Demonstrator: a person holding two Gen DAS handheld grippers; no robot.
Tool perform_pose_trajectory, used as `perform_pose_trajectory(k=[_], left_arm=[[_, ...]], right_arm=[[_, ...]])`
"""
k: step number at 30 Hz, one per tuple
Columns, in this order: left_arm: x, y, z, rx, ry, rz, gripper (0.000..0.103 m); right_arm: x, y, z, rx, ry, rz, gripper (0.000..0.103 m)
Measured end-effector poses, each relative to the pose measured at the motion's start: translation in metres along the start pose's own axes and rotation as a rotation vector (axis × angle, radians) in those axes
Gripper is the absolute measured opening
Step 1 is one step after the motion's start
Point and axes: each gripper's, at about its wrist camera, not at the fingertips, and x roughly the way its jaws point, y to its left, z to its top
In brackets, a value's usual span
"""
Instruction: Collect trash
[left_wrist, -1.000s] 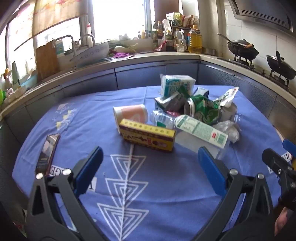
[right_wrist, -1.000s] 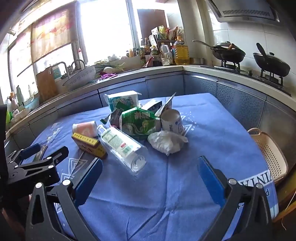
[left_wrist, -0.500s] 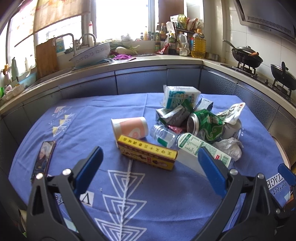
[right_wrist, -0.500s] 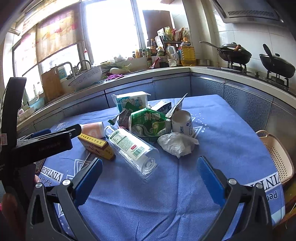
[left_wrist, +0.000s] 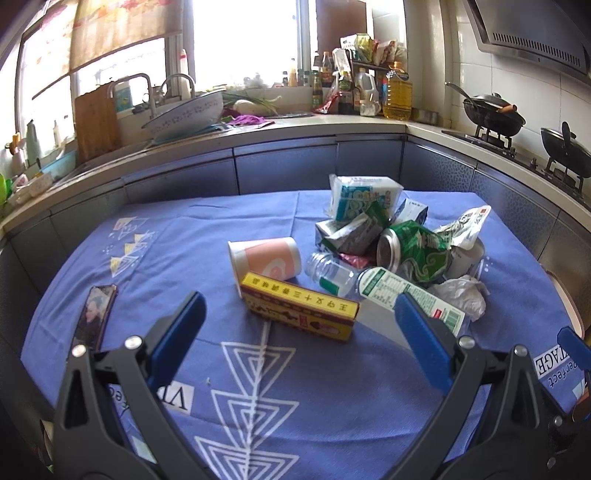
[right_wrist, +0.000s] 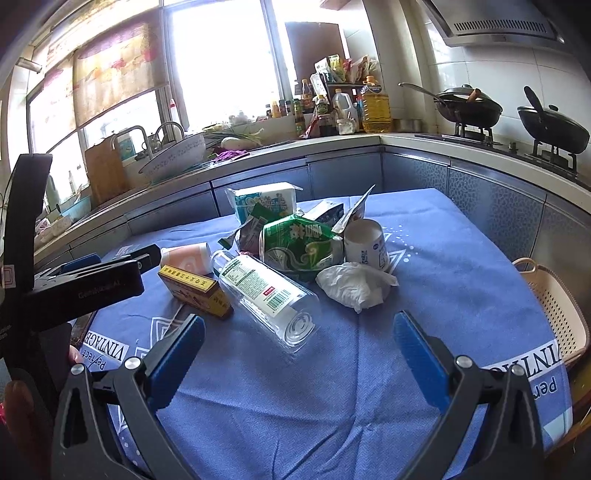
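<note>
The left gripper (left_wrist: 295, 314) hangs above the blue patterned tablecloth (left_wrist: 184, 229) with its blue-padded jaws spread wide and nothing between them; the right gripper (right_wrist: 297, 332) is likewise wide open and empty. In the left wrist view the trash pile sits ahead of the tool, running from 12 o'clock round to 2 o'clock, and none of it touches the pads. Nearest, at about 12 o'clock just beyond the fingertips, lies a yellow and dark red carton (left_wrist: 299, 308) printed with Chinese characters, flat on its long side. Behind it a pink and white paper cup (left_wrist: 264, 258) lies tipped over, mouth toward 9 o'clock. A clear plastic bottle (left_wrist: 373, 288) with a white and green label lies on its side at 1 o'clock, its base end hidden behind the right-hand pad. Farther back at 1 o'clock sit a crushed green can (left_wrist: 413, 249), a crumpled white plastic bag (left_wrist: 461, 295), a grey and green crushed carton (left_wrist: 347, 234) and a white and teal packet (left_wrist: 364, 195) on top. A phone (left_wrist: 94, 314) lies on the cloth at 9 o'clock. In the right wrist view the same bottle (right_wrist: 266, 291) points toward the open jaws at 12 o'clock, the bag (right_wrist: 352, 286) at 1 o'clock, and a cream perforated basket (right_wrist: 557, 306) sits beside the table edge at 3 o'clock.
</note>
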Motion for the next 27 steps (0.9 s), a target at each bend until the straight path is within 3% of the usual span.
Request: perform_pose_trajectory(k=[17,27], left_arm=[[0.005,-0.003,-0.010,0.009,0.026,0.002,0.099],[0.005,0.001,-0.019,0.005,-0.010,0.009,0.099]], right_arm=[[0.004,-0.007,-0.005,0.030,0.014,-0.007,0.098],[0.006,-0.006,-0.006,0.029,0.021,-0.004,0.097]])
